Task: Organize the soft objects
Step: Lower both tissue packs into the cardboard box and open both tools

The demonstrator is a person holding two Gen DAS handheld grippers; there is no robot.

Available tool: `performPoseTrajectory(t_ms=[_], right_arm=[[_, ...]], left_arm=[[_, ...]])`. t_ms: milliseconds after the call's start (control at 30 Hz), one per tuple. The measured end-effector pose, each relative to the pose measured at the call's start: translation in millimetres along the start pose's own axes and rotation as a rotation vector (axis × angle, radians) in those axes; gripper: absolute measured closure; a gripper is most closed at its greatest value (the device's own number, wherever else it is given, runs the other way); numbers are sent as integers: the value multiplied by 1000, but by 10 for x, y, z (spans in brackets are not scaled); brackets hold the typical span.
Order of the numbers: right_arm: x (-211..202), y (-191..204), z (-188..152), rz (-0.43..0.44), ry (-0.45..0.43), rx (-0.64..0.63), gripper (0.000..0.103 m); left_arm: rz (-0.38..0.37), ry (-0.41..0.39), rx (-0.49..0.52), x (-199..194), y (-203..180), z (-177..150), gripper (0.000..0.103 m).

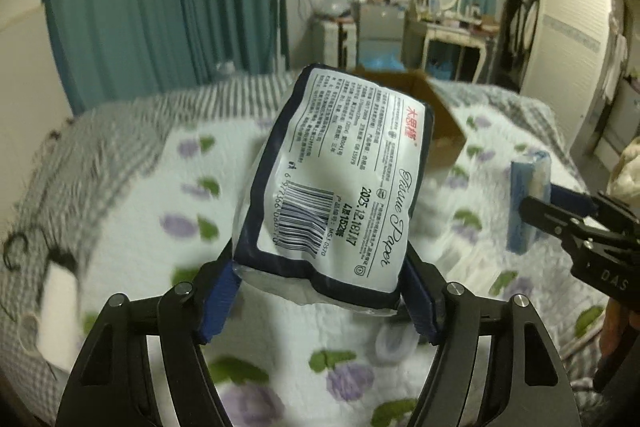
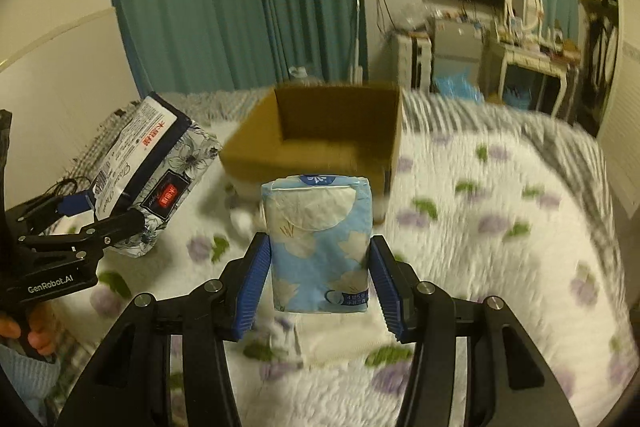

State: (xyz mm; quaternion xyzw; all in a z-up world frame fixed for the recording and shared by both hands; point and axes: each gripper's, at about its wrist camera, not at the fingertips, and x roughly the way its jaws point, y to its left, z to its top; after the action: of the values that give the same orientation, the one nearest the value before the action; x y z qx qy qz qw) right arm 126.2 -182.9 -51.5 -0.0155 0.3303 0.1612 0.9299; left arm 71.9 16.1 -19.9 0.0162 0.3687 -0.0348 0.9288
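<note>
Ahead, the cardboard box sits open-topped at the centre of the right wrist view, straight beyond the right gripper, which looks the nearer of the two. That claw is clamped on the blue tissue pack, held upright. Meanwhile the left gripper pinches the white tissue paper pack, its long axis pointing toward the box at upper centre-right of its frame.
</note>
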Motion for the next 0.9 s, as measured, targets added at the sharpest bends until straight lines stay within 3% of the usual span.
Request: performPoseTrajectory(t_ms=[233,433,633,833,867,900], right_arm=[[106,13,727,4,-61,-57,53],[612,-130,1210,23,-33,-27,53],[1258,-354,1510,16,18,-6,53],[1760,-538,1583,21,66,11,52],[1800,-568,1583,27,68,18,49],[1834,-589,1590,35,70,28,37]], left_arm=[[-11,-45,29,18,-41,596,31],[39,-40,2,433,-71,1067,31],[41,6,-18,982,-68,1369,30],[41,70,11,1494,-116,1458,21],[36,74,16,1535,-125,1452,21],[32,73,21,1563,-129,1454,20]])
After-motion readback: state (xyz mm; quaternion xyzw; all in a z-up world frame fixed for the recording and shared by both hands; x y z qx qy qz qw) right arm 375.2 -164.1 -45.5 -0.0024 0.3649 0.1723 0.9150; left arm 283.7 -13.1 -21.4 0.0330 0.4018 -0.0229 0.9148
